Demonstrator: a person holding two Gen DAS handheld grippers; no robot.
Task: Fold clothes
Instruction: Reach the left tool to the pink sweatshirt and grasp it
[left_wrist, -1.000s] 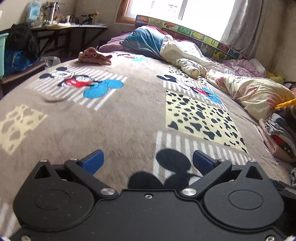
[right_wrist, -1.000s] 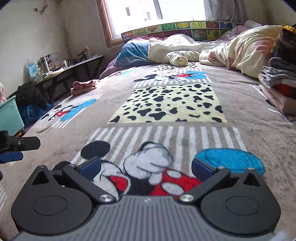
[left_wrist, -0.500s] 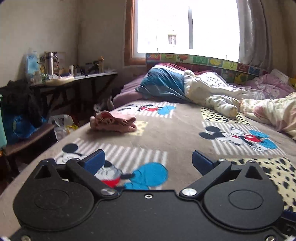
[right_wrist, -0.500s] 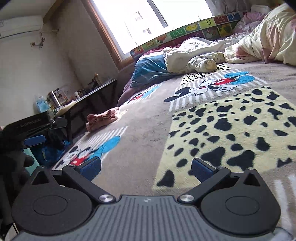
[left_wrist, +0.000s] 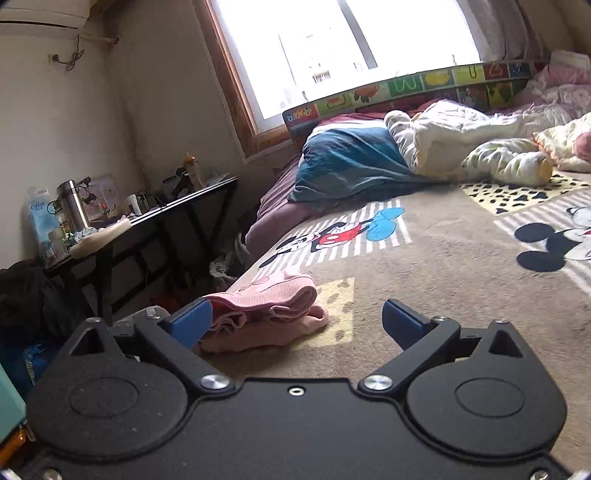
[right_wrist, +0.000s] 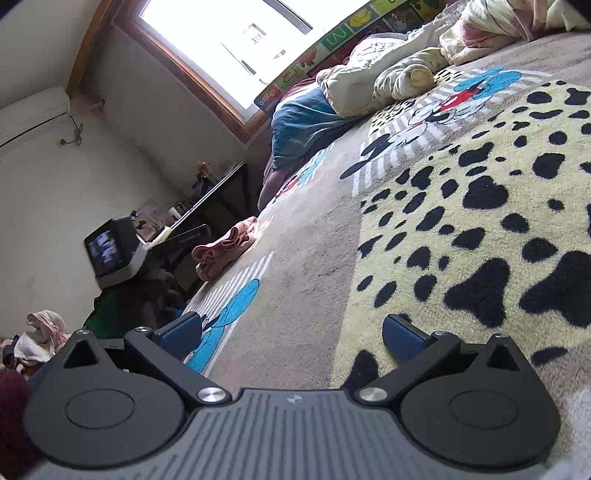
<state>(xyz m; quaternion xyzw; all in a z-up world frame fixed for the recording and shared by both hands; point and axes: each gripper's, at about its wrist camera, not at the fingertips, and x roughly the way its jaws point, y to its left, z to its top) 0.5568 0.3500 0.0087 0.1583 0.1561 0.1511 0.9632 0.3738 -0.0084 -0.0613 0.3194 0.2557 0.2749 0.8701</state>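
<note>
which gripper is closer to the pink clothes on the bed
Left. The left gripper is right at the pink clothes, open; the right gripper is well back, over the blanket.

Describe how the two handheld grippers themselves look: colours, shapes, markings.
The left gripper has a smooth black body with two round discs, black angled linkage arms, silver screws and blue finger pads. The right gripper has the same black discs, linkages and blue pads, but its centre plate is grey, ribbed, and carries a small logo. No cables or sleeves show.
</note>
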